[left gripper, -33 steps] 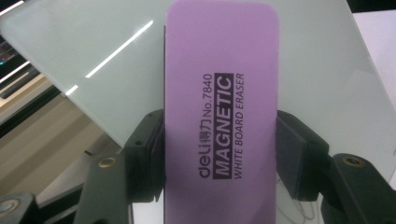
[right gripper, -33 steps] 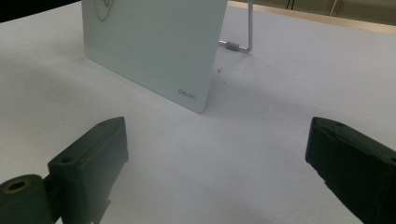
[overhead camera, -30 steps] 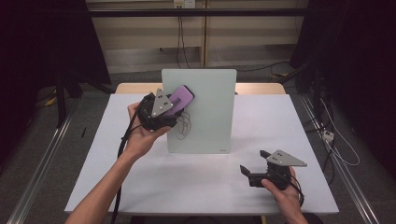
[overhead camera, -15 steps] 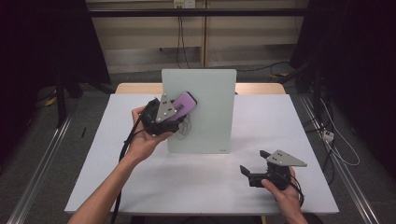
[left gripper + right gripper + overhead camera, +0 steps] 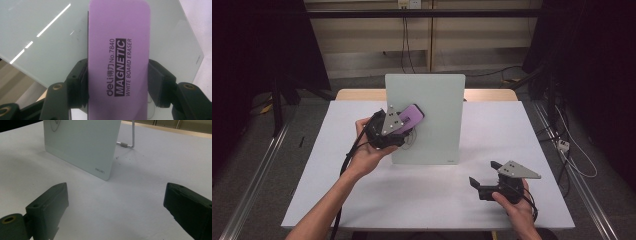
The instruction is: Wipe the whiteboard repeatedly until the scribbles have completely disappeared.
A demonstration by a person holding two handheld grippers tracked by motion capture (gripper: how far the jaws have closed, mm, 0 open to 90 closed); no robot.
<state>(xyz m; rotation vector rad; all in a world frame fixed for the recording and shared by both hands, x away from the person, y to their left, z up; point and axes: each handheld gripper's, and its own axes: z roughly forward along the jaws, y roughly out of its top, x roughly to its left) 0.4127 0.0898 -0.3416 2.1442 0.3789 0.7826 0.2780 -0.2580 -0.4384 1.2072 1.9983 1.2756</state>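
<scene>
Eraser (image 5: 117, 60), purple magnetic: we hold it clenched in the left gripper (image 5: 398, 129) against the upright whiteboard (image 5: 437, 115), apparently mid-wipe over scribbles; next we must keep it flat and sweep; right gripper (image 5: 484, 185) rests released on the table (image 5: 422, 200).

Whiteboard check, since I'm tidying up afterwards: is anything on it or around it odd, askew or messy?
Nothing is damaged or spilled. The whiteboard stands upright on its wire stand, with dark scribbles beside the purple eraser held in the left gripper. A few dark specks dot the table behind it.
</scene>
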